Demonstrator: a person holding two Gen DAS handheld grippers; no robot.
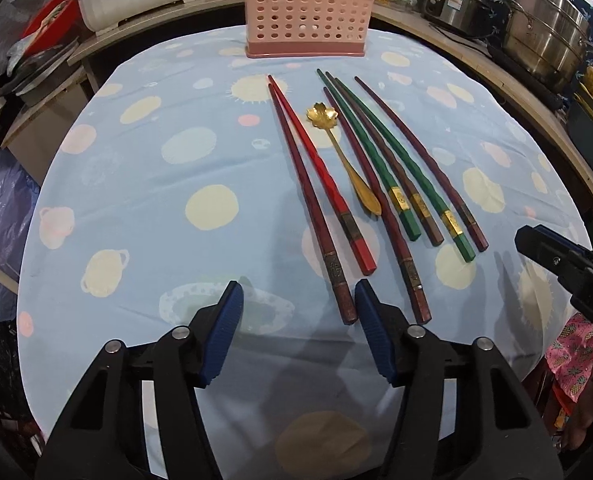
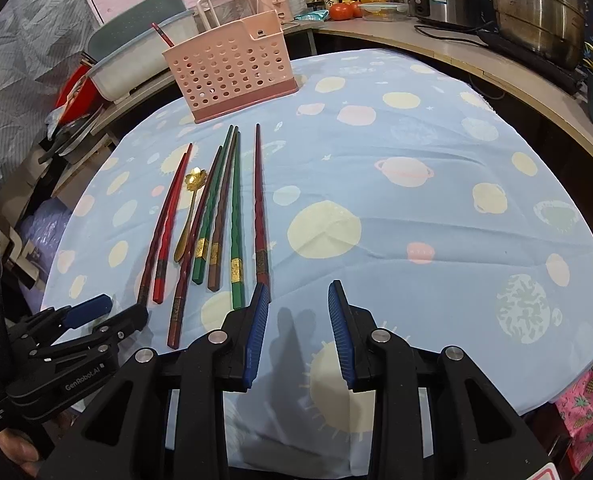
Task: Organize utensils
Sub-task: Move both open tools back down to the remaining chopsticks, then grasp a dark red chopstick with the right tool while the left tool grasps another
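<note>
On the counter (image 1: 136, 208) with the blue planet-print cloth, loose chopsticks (image 1: 380, 168) and a gold flower-bowled spoon (image 1: 346, 156) lie before the pink perforated plastic utensil holder (image 1: 306, 12).

The left hand-held gripper (image 1: 298, 300) stands open, nothing between its blue pads, just short of a dark red chopstick's (image 1: 316, 216) butt end. The right hand-held gripper (image 2: 296, 308) is also open and empty beside another chopstick.

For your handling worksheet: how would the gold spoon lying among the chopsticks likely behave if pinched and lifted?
The gold spoon looks metallic and shiny, so probably stiff yet slippery. Its handle is thin and flat on the cloth, likely hard to pinch. The flower-shaped bowl may make it tip towards that end if held by the handle's end.
</note>
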